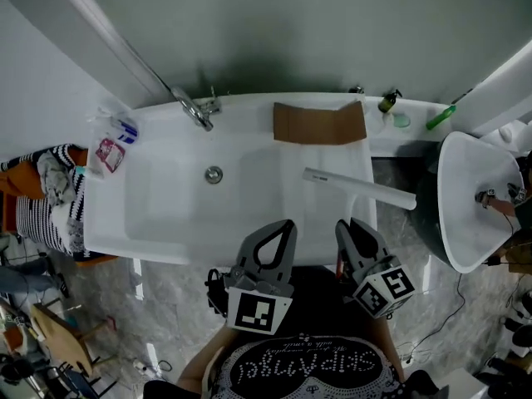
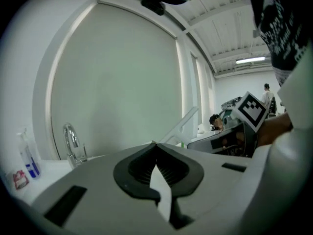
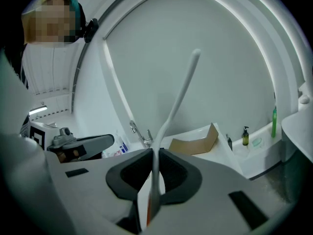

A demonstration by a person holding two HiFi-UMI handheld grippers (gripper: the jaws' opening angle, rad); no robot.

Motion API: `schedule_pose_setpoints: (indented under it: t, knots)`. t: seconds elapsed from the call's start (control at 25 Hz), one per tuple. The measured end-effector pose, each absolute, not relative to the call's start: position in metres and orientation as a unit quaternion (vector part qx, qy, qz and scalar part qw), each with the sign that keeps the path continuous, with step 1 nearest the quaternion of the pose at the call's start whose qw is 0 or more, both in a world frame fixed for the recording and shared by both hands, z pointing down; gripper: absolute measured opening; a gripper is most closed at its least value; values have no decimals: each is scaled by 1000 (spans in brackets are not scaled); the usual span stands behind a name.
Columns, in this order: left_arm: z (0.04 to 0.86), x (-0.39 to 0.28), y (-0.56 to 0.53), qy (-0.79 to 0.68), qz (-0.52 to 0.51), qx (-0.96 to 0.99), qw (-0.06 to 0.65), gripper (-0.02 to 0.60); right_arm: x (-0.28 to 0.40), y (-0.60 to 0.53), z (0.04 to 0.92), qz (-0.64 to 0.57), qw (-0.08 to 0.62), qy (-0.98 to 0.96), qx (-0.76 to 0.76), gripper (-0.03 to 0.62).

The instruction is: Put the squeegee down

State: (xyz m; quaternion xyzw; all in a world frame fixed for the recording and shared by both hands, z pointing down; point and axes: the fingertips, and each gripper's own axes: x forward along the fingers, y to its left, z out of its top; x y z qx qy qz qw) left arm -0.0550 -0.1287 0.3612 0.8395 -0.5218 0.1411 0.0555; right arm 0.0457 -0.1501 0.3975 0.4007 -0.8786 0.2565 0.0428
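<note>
Right claw [image 3: 155, 153]: we see it clamped on the thin white handle of the white plastic squeegee [image 3: 172, 109], which rises from between the jaws.
Squeegee: in the head view its long white crossbar [image 1: 359, 188] lies across the right end of the white bathtub [image 1: 158, 214], held off the tub by the right claw [image 1: 352, 224].
Left claw [image 2: 154, 145]: jaws together at the tips, nothing between them; we find it at the tub's near edge [image 1: 287, 223], just beside the right one.
Brown cardboard sheet [image 1: 319, 123]: on the tub's far rim, beyond the squeegee.
Chrome tap [image 1: 193, 108]: on the far rim, to the left.
</note>
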Motion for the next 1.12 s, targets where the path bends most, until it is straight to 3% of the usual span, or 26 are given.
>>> schedule_pose_setpoints:
  t: [0.28,1.12]
  knots:
    - [377,-27,-124,-492,128,859,59,5,42,-152,406,260,39,-880,395,55]
    - [380,-26,-115,-500,129,855,50,5,44,-154,424,292,44,-868,398,55]
